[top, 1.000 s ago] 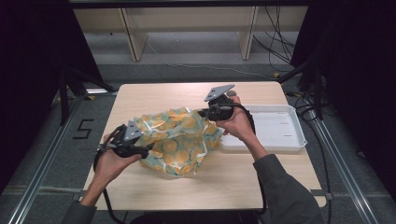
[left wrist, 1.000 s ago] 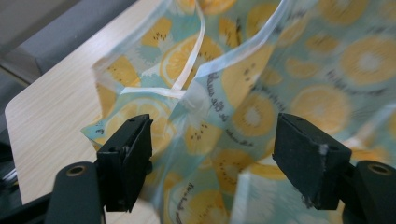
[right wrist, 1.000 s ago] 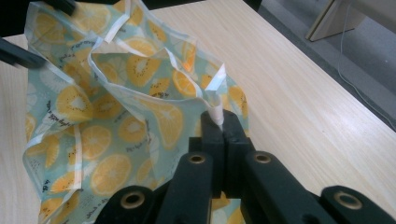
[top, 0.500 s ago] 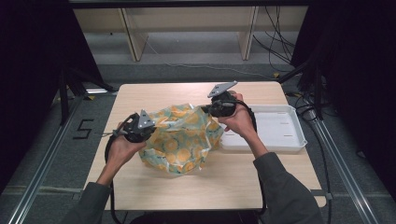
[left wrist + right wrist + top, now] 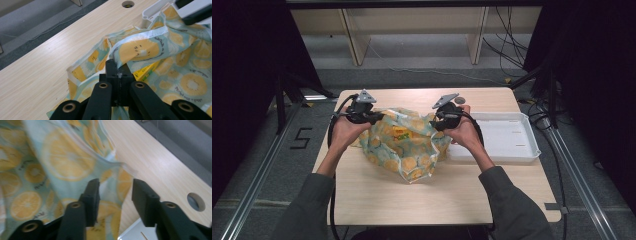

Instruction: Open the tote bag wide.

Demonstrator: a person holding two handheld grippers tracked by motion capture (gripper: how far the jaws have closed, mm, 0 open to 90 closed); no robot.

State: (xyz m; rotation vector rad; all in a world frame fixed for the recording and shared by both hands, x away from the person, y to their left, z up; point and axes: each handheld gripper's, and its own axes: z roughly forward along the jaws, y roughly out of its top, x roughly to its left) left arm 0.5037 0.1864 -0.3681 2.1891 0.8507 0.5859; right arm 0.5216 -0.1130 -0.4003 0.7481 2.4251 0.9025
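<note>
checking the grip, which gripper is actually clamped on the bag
The left gripper: its jaws are shut on the bag's hem. The right gripper has its jaws apart, with cloth between them.

The bag point(image 5: 407, 145) is lying on the table point(image 5: 377, 200), near the middle. The tray point(image 5: 512, 140) is sitting on the table to the right of the bag, and the bag's right edge is touching it. A box point(image 5: 145, 71) is lying inside the bag. The left gripper point(image 5: 374, 118) is staying at the bag's left upper corner, and the right gripper point(image 5: 435, 120) is staying at the bag's right upper corner, between the bag and the tray. A hole point(image 5: 460, 100) is sitting in the table behind the right gripper, near the far edge. Behind the table, shelf legs point(image 5: 354, 40) are standing on the floor point(image 5: 422, 55).
</note>
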